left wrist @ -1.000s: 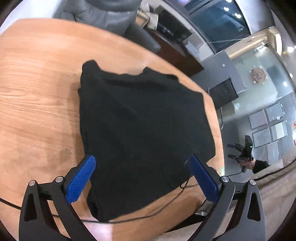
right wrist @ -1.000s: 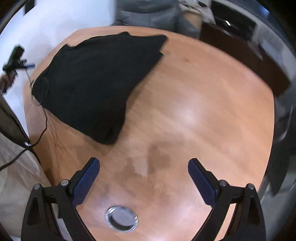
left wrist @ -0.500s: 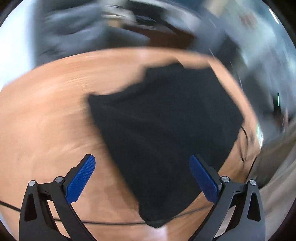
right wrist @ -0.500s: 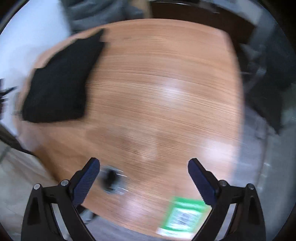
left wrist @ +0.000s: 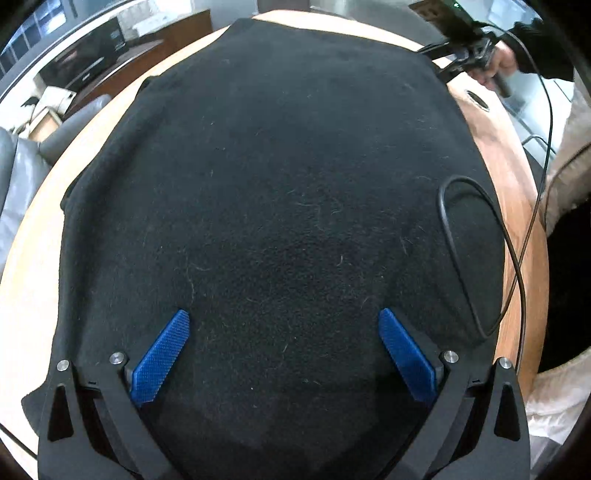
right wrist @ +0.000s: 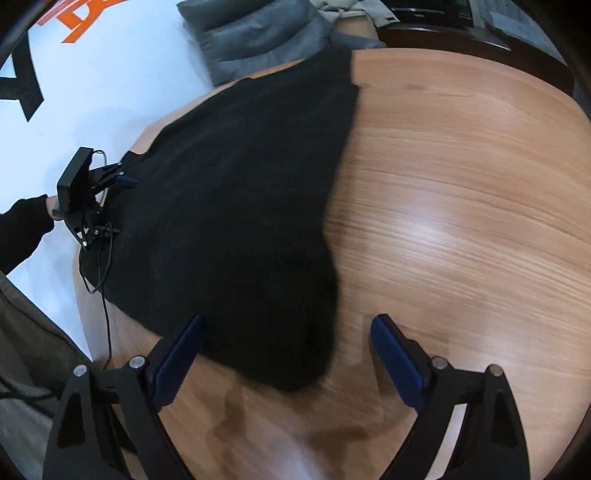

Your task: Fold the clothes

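Observation:
A black garment (left wrist: 280,206) lies folded flat on a round wooden table (right wrist: 461,206). My left gripper (left wrist: 282,325) is open, low over the garment's near edge, its blue pads (left wrist: 162,362) spread wide above the cloth. In the right wrist view the garment (right wrist: 236,206) fills the left half of the table. My right gripper (right wrist: 286,328) is open over the garment's near corner, with nothing between its pads. The left gripper also shows in the right wrist view (right wrist: 107,203) at the garment's far left edge.
A black cable (left wrist: 465,251) loops over the garment's right side and off the table edge. A round metal grommet (left wrist: 478,100) sits in the tabletop at the far right. Grey chairs (right wrist: 258,33) stand beyond the table. A white floor panel (right wrist: 74,92) lies left.
Both grippers swung around. The left one came down close over the garment. The right one moved back towards the garment's near corner. Both stayed open.

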A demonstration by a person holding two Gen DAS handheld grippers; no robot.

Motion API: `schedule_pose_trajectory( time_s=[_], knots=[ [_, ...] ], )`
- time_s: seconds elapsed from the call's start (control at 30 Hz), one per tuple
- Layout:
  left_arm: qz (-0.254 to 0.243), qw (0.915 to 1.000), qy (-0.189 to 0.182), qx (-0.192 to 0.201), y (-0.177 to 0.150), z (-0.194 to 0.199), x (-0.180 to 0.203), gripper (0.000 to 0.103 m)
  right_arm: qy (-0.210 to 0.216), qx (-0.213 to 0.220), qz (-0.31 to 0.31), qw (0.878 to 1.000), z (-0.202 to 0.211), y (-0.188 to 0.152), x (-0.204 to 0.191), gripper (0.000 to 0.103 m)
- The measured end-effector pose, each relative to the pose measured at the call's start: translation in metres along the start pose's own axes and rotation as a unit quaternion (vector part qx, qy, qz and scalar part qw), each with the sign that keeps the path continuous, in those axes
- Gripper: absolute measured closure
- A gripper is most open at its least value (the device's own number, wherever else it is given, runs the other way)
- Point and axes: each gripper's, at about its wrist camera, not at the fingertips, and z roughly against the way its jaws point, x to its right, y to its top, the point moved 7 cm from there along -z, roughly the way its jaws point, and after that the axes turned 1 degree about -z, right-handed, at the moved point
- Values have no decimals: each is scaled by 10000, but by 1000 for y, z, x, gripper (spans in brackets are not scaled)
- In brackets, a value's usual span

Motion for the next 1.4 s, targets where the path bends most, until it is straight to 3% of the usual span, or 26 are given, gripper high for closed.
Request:
schedule_pose_trajectory(
  time_s=[0.1, 0.17, 0.27, 0.3, 0.33, 0.43, 0.53, 0.63, 0.8, 0.87, 1.03, 1.13, 1.4],
  knots=[
    [-79, 9998, -113, 121, -1, -1, 1, 0, -230, 211, 233, 9992, -11, 5, -10, 12],
    [-99, 9997, -142, 181, 0, -1, 1, 0, -563, 200, 532, 9968, -14, 6, -17, 19],
    [-87, 9995, -132, 292, 2, -2, 2, 0, -991, 49, 878, 9912, -19, 4, -28, 42],
    [-92, 9994, -120, 309, 3, -3, 3, 0, -997, 32, 787, 9919, -19, 4, -30, 56],
    [-102, 9994, -105, 322, 5, -4, 4, 0, -962, 32, 683, 9930, -18, 4, -31, 63],
    [-116, 9992, -78, 371, 14, -7, 6, 0, -707, 204, 211, 9971, -5, 10, -31, 71],
    [-100, 9985, -70, 528, 39, -16, 11, 0, -387, 705, 7, 9968, 31, 29, -39, 73],
    [-132, 9971, -105, 748, 79, -31, 23, 0, -231, 1309, 316, 9906, 85, 63, -62, 74],
    [-297, 9952, -271, 893, 167, -63, 54, 0, -18, 1300, 1253, 9836, 120, 80, -109, 74],
    [-320, 9947, -336, 921, 182, -68, 60, 0, 67, 1293, 1625, 9782, 135, 87, -127, 74],
    [-371, 9931, -497, 991, 218, -78, 75, 0, -205, 632, 1734, 9826, 132, 51, -98, 73],
    [-278, 9930, -597, 978, 202, -66, 72, 0, -206, 532, 1677, 9842, 130, 40, -86, 74],
    [-301, 9922, -431, 1133, 196, -71, 85, 0, 226, 963, 1524, 9833, 108, 63, -94, 74]
  ],
)
